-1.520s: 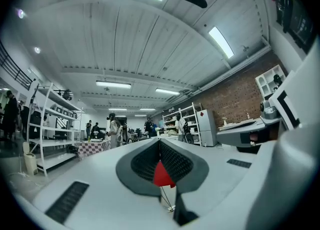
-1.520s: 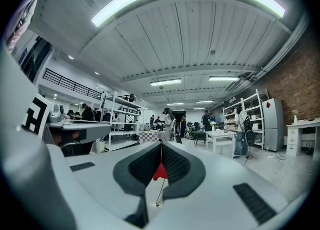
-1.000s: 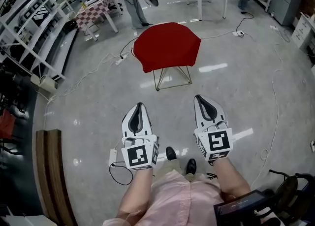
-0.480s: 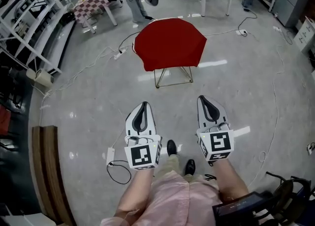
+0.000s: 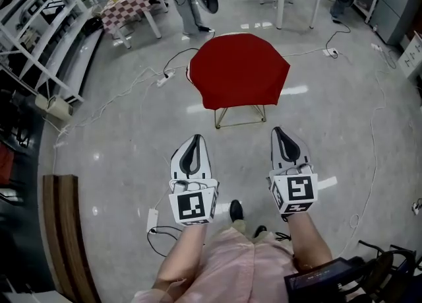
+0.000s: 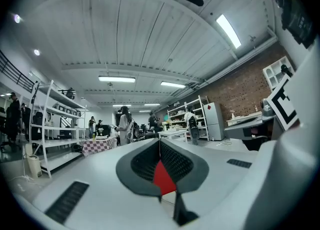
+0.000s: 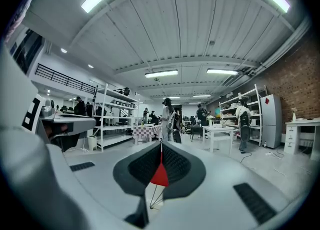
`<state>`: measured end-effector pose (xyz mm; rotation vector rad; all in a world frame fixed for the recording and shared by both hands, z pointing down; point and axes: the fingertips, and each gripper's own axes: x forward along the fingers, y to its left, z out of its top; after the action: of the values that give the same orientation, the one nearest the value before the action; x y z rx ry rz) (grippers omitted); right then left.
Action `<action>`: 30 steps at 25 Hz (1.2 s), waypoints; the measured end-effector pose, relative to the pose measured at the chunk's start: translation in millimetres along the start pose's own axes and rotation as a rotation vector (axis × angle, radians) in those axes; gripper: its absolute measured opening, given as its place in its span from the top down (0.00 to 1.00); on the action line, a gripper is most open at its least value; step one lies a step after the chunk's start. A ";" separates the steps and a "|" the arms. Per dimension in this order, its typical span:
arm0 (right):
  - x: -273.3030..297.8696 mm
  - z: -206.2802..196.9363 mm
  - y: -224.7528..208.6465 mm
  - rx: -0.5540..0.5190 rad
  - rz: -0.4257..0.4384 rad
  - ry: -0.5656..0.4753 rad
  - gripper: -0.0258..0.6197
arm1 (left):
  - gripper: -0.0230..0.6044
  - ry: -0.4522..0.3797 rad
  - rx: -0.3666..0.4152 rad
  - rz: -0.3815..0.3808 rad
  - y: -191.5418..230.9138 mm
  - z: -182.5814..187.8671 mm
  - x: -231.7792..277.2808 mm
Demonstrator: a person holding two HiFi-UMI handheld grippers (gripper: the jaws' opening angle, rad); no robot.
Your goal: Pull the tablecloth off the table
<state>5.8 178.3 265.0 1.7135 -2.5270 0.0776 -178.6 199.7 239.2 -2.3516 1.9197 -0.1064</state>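
While you walk up, table (image 5: 241,115): it has drawn nearer in the head view over the last second and looks larger ahead of you, but it is still well apart from both grippers
Tablecloth (image 5: 239,69): red and still draped over the whole top, hanging past every edge; only the thin gold legs show below the near edge, and nothing has lifted or slid
Left gripper (image 5: 192,142): jaws pressed together with nothing between them, held level and aimed at the cloth; the red seen past its tips in the left gripper view is the distant cloth, not something gripped
Right gripper (image 5: 281,134): also closed tight and empty, just beside the left one, pointing toward the near right edge of the table
Change: only the gap to the table has shrunk; both grippers came forward with you and their jaws stayed as they were
Meaning for the task: you are still on the approach and no pull has begun; you will likely need to open the jaws before you reach the hem hanging at the near edge
Watch: the wire legs look light, so a steep pull could drag the table along
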 end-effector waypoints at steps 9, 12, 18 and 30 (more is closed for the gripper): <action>55.9 32.1 17.1 -0.021 -0.032 -0.049 0.93 | 0.92 -0.065 0.007 -0.021 53.8 17.7 44.6; 64.9 31.6 16.5 -0.027 -0.055 -0.058 0.93 | 0.92 -0.083 0.006 -0.035 61.0 15.6 55.8; 69.7 28.5 6.8 -0.033 -0.093 -0.038 0.93 | 0.92 -0.061 -0.023 -0.063 61.8 1.6 69.3; 95.2 8.4 -41.2 -0.016 -0.128 0.010 0.93 | 0.92 -0.012 -0.022 -0.083 44.4 -16.7 122.2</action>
<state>8.7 74.3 265.9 1.8589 -2.3970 0.0564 -199.2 70.6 248.8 -2.4407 1.8279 -0.0775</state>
